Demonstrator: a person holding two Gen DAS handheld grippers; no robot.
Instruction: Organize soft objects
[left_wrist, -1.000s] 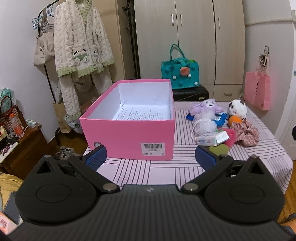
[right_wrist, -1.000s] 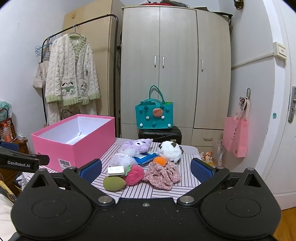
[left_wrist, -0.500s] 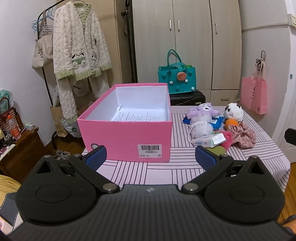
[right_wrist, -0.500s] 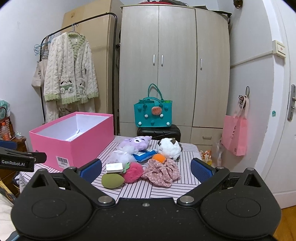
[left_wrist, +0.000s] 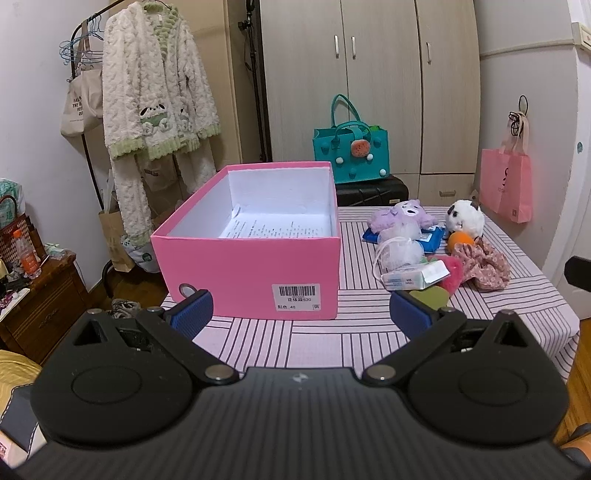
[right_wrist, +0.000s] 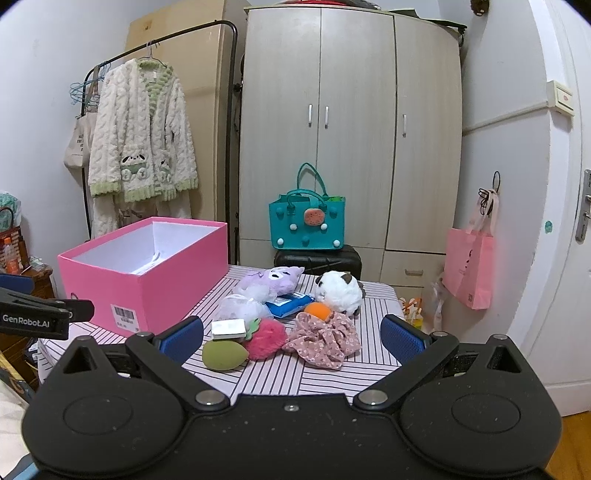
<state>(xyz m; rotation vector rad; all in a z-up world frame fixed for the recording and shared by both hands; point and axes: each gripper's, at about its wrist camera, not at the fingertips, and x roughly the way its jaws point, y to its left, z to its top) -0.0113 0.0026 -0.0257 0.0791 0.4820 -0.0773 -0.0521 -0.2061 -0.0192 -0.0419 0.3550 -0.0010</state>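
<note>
Left gripper (left_wrist: 301, 314) was wide open, holding nothing, hovering before the pink box (left_wrist: 251, 258). Right gripper (right_wrist: 291, 338) was likewise wide open and empty, facing the soft pile. The box stood open on the striped table (left_wrist: 369, 332), with only a printed sheet inside. Beside it to the right lay the purple plush (right_wrist: 271, 280), panda plush (right_wrist: 340, 291), green sponge (right_wrist: 223, 355), pink puff (right_wrist: 267, 338) and floral scrunchie (right_wrist: 325, 341), clustered and touching.

**Hidden and cut off**

Left view: sponge (left_wrist: 430, 296) mostly behind the fingertip at 4 o'clock. Box (left_wrist: 251, 273) label (left_wrist: 296, 296) print too small to read. Box floor partly hidden by near wall. Right view: left gripper (right_wrist: 44, 314) cut off at 9 o'clock.
</note>
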